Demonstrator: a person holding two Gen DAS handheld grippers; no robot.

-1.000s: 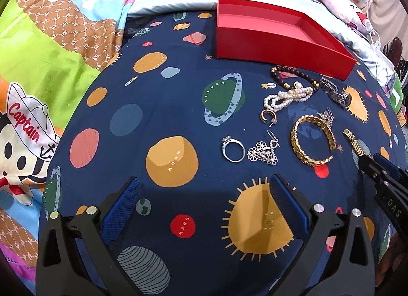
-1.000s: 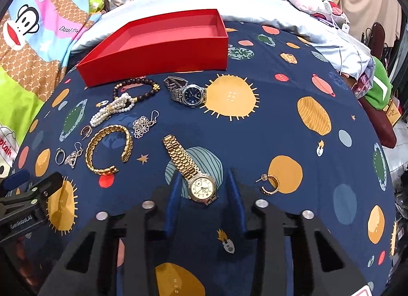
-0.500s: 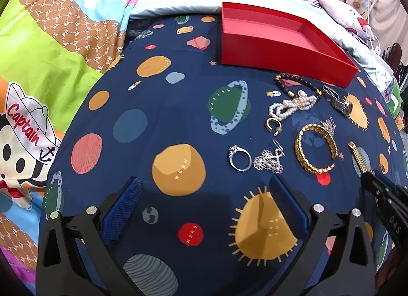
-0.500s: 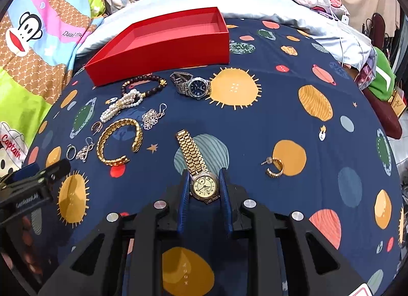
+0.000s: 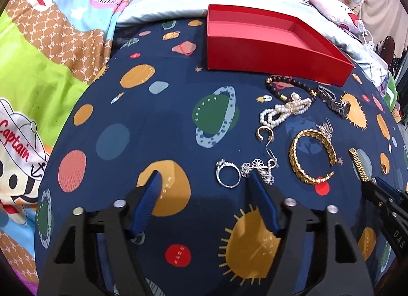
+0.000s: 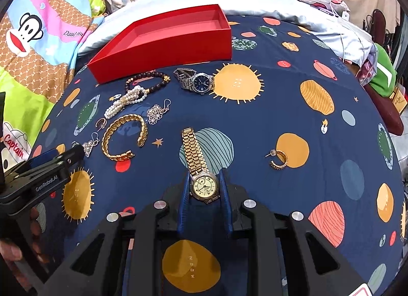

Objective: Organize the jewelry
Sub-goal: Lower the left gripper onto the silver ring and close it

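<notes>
An empty red tray (image 5: 265, 43) (image 6: 163, 48) stands at the back of the navy planet-print bedsheet. My right gripper (image 6: 205, 177) is shut on the case of the gold watch (image 6: 205, 186), whose band (image 6: 192, 148) trails forward. My left gripper (image 5: 204, 178) is open low over the sheet; its right finger (image 5: 260, 194) touches the silver flower earring (image 5: 262, 165), with the silver ring (image 5: 227, 177) between the fingers' tips. Nearby lie a gold bangle (image 5: 309, 158), pearl bracelet (image 5: 283, 112), dark bead bracelet (image 5: 288, 84), silver watch (image 6: 196, 81) and gold hoop earrings (image 5: 265, 134) (image 6: 279, 159).
A second flower earring (image 6: 158, 112) lies by the bangle. A cartoon-print quilt (image 5: 38, 53) is bunched on the left, pale pillows (image 6: 255, 0) behind the tray, and a green item (image 6: 382, 74) at the bed's right edge.
My right gripper has closed onto the gold watch case. My left gripper has narrowed and moved forward and right, up to the ring and flower earring.
</notes>
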